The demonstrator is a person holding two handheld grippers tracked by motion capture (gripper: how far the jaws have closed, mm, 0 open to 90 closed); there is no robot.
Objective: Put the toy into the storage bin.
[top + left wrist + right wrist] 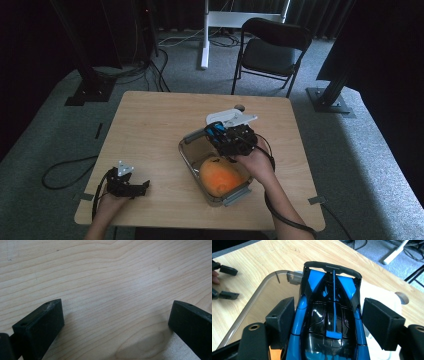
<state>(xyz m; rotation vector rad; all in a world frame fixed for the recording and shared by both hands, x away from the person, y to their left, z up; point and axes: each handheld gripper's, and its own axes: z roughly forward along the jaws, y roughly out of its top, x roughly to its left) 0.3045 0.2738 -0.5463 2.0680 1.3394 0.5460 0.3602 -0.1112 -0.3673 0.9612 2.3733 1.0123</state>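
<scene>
Black chair [272, 52], grey carpet [375, 150]

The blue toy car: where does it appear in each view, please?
High view: blue toy car right of centre, held over the clear container.
Left gripper view: not in it.
Right gripper view: blue toy car central, between the fingers.
Shared landmark: clear container.

One toy car [329, 322] — one container [189, 159] — one chair [272, 50].

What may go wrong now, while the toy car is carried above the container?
1. The right gripper holds the blue toy car only by its smooth sides, so it might slip.
2. The orange object takes up much of the clear container, so the car may land on it and tilt.
</scene>
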